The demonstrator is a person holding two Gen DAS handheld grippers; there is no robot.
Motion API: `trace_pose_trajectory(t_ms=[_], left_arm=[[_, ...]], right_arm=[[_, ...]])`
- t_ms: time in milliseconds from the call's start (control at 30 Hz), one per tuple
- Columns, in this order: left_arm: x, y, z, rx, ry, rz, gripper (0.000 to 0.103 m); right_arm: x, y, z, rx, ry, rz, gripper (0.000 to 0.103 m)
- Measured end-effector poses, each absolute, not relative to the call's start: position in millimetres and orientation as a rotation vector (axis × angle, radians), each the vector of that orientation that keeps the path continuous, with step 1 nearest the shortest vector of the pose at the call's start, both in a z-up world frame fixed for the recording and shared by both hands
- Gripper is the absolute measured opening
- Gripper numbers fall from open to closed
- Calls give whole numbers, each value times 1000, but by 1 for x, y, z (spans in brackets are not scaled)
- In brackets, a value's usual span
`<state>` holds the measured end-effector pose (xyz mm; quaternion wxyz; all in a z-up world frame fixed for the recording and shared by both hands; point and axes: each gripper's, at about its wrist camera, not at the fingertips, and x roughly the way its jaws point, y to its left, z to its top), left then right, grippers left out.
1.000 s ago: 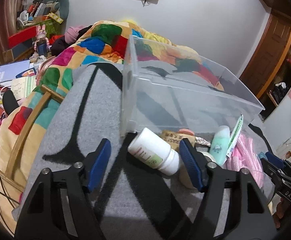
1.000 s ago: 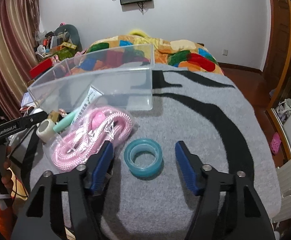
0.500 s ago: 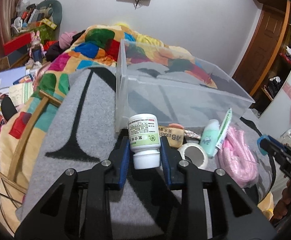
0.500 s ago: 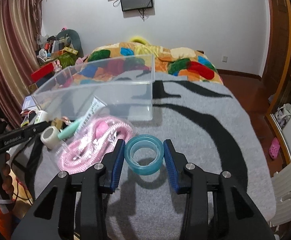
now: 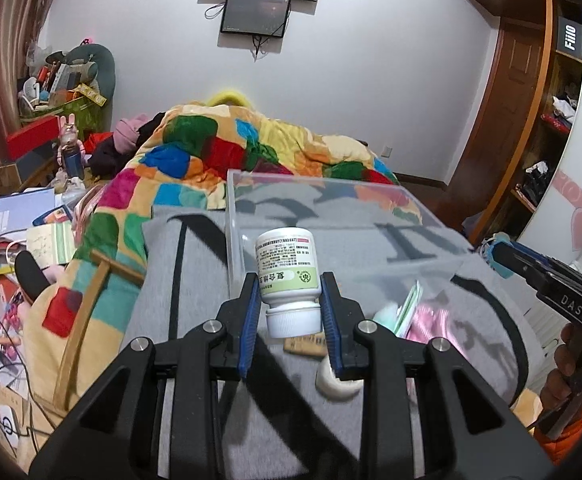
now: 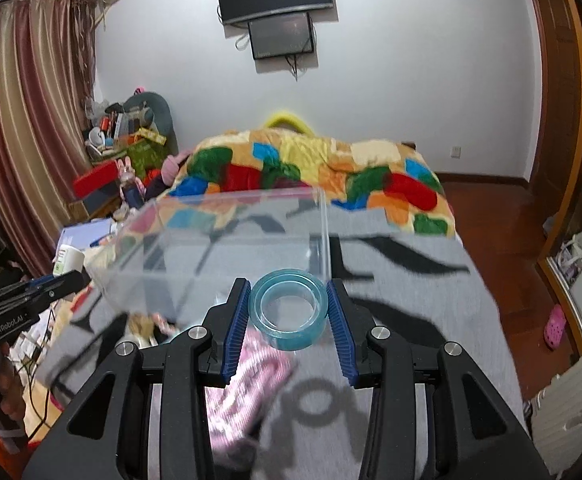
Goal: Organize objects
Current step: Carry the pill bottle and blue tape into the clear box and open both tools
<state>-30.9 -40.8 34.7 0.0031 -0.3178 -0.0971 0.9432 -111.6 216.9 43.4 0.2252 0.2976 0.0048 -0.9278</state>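
My left gripper (image 5: 291, 312) is shut on a white pill bottle (image 5: 287, 276) with a green label, cap toward me, lifted above the grey blanket just before the clear plastic bin (image 5: 331, 216). My right gripper (image 6: 289, 314) is shut on a blue-green tape roll (image 6: 289, 310), held in the air near the bin's (image 6: 231, 248) right corner. The bottle also shows in the right wrist view (image 6: 67, 260), at the left. The bin looks empty.
On the grey blanket (image 5: 195, 280) lie a pink rope bundle (image 5: 431, 320), a white tape roll (image 5: 337, 384), a green tube (image 5: 387, 312) and a small tan box (image 5: 305, 346). A colourful quilt (image 5: 251, 148) lies behind the bin. Clutter fills the left side.
Both grippers closed on their objects a second ago and have since lifted them off the blanket, up toward the bin's rim.
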Motion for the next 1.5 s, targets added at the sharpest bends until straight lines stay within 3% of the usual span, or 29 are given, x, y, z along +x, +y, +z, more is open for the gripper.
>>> trace_pose_trajectory(t_ms=[300,967,1067,1200,1267,1500], left_arm=[[-82,-44,36,-1082,-247,2915,29],[-136,-26,0,-1278,-122,2822,31],[-134,-26,1,-1273,-121,2826,40],[-127,-25,8,-1219,-101,2853,60],[-122,-23,14,-1192,-86,2858,63],[-97,-16,33,-1087,-28,2890,82]], right_arm=[[-153,181,54,852,40,-2513,36],[-196,131,4,1078,198,-2394,36],[-194,129,3,1081,213,-2387,36],[-190,129,7,1069,219,-2390,40],[-186,132,10,1056,209,-2393,50],[-161,147,30,966,225,-2449,68]])
